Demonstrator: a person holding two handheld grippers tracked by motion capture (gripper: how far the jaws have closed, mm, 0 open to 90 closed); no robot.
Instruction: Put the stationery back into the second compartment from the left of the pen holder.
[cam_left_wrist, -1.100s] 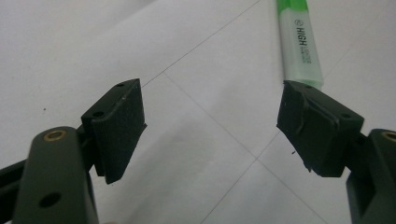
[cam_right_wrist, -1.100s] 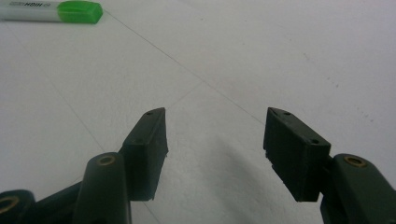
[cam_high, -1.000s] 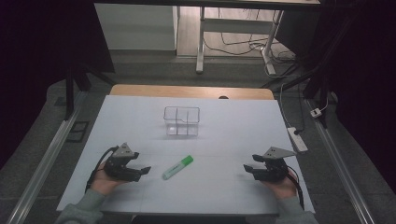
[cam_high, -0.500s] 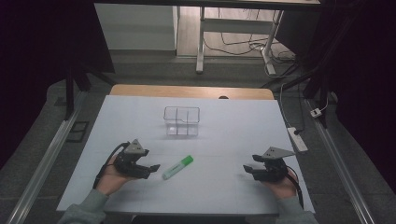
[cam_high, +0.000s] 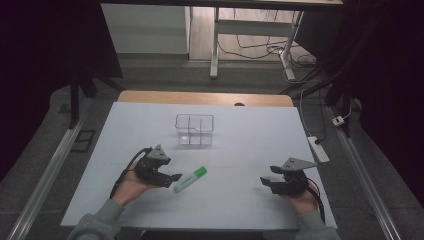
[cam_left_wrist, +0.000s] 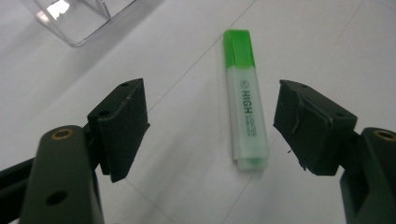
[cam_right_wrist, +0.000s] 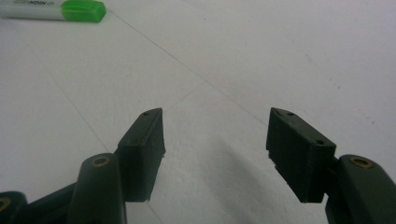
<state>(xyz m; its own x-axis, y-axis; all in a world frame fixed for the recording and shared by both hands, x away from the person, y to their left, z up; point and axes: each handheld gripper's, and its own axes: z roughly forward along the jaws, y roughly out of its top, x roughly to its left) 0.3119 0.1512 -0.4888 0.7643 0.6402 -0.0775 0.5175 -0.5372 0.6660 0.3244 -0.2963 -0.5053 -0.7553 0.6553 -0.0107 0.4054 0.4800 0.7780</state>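
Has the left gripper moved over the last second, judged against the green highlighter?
Yes. The left gripper has closed in rightward on the green highlighter with white barrel, which lies where it was below the clear plastic divided box.

Along the pale barrel of the green highlighter (cam_left_wrist: 246, 108), seen from my left gripper view, I read "HIGH" in large green capitals, with a small round logo just before it nearer the cap. A second, smaller line of green print runs on after it toward the butt end, too blurred for me to make out. From my right gripper view, the same highlighter (cam_right_wrist: 56, 10) shows part of that word at the top edge.
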